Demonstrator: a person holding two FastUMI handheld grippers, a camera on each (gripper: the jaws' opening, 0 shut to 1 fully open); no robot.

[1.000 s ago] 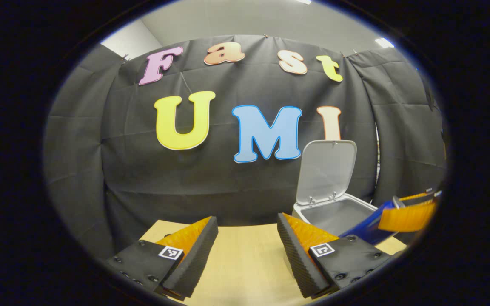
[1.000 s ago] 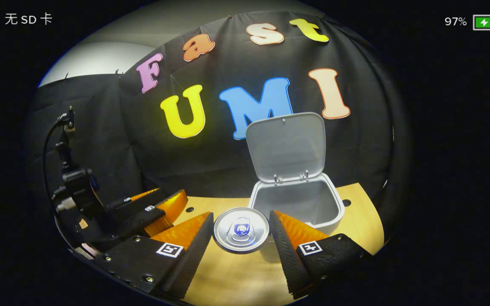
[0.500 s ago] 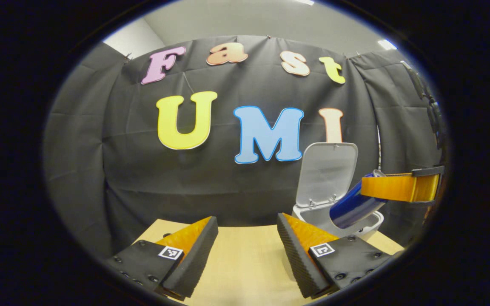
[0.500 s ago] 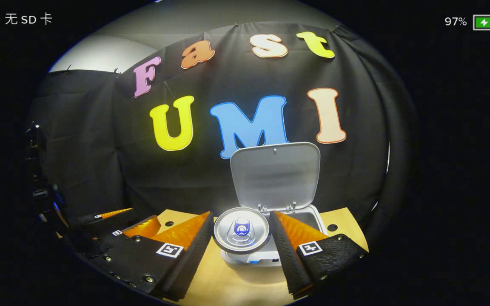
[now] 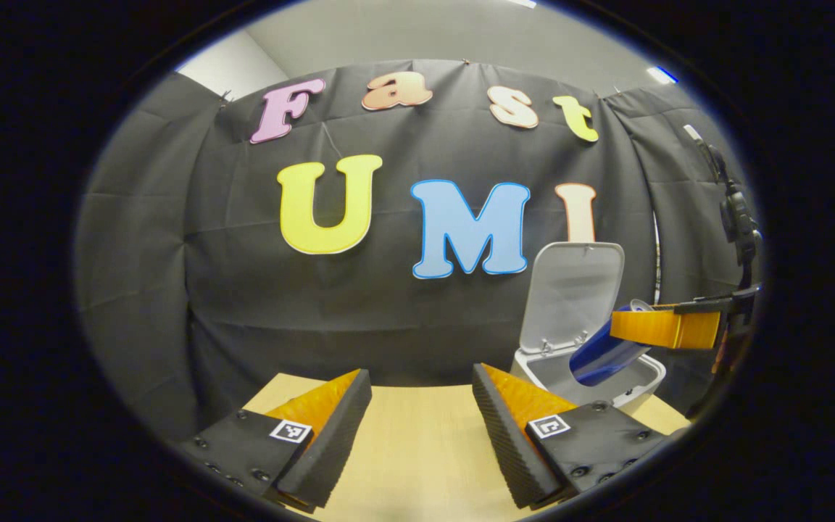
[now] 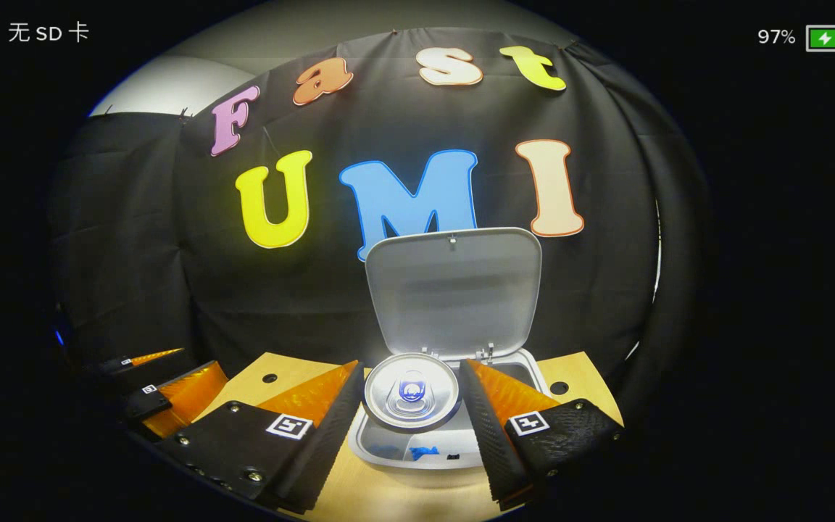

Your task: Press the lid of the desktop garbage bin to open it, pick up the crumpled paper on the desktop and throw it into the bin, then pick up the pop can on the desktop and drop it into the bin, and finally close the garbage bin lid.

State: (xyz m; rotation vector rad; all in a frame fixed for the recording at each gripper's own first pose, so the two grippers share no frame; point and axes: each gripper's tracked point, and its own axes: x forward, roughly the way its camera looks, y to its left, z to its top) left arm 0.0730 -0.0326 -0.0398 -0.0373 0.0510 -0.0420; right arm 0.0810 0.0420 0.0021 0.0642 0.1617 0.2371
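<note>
In the right gripper view my right gripper [image 6: 412, 395] is shut on the blue pop can [image 6: 412, 390], whose silver top faces the camera. The can hangs just above the near rim of the white bin [image 6: 396, 464], whose lid [image 6: 452, 290] stands upright at the back. Something small and blue lies inside the bin. In the left gripper view the can [image 5: 601, 354] is tilted over the bin [image 5: 642, 388] at the right, held by the right gripper [image 5: 624, 326]. My left gripper [image 5: 421, 413] is open above the wooden table [image 5: 417, 449], holding nothing. The left gripper's fingers [image 6: 171, 388] sit low at the left.
The black cloth wall closes the back of the booth close behind the bin. The wooden table [image 6: 280, 377] has small round holes near its far corners. A cable and mount [image 5: 733, 210] rise at the right edge of the left gripper view.
My right gripper has carried the can up and forward from the table level until it hangs over the bin's opening. The left gripper has barely shifted and stays open.
</note>
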